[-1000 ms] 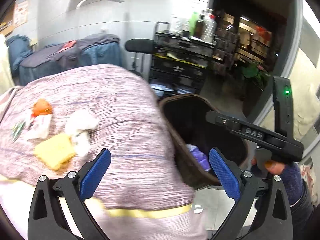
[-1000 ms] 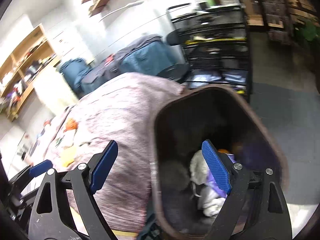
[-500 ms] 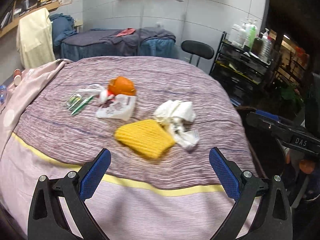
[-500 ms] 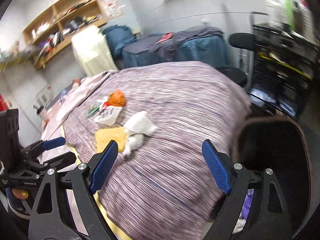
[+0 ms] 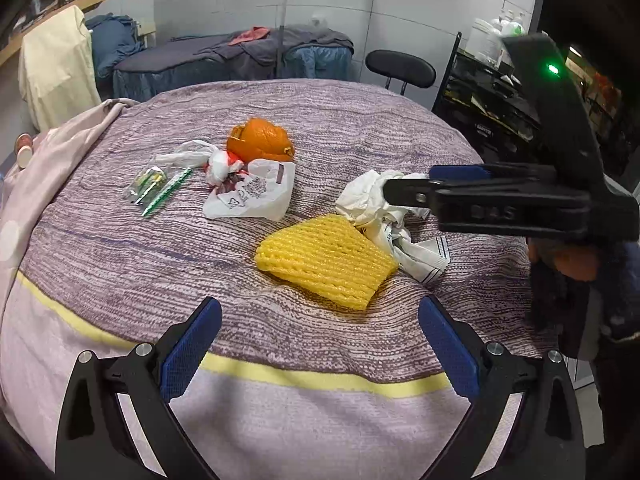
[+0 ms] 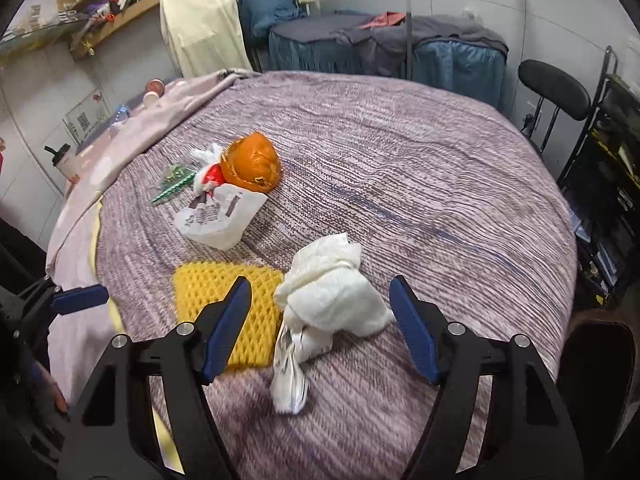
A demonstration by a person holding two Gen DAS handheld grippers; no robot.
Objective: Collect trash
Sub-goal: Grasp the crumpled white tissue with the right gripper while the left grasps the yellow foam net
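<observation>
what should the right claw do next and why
Probably lower and close on the crumpled white paper. The right claw, whose jaws have just been narrowing, frames it but its pads aren't pressing on it, and it lies loose on the bed.

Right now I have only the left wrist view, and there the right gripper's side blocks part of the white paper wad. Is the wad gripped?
Observer: Not that I can see. In the right wrist view the right gripper straddles the white paper wad. Its jaws have just been closing, but the pads do not seem to press it.
Operator: I see no bin. Is one nearby?
Observer: Yes, a dark bin shows at that view's lower right, beside the bed.
</observation>
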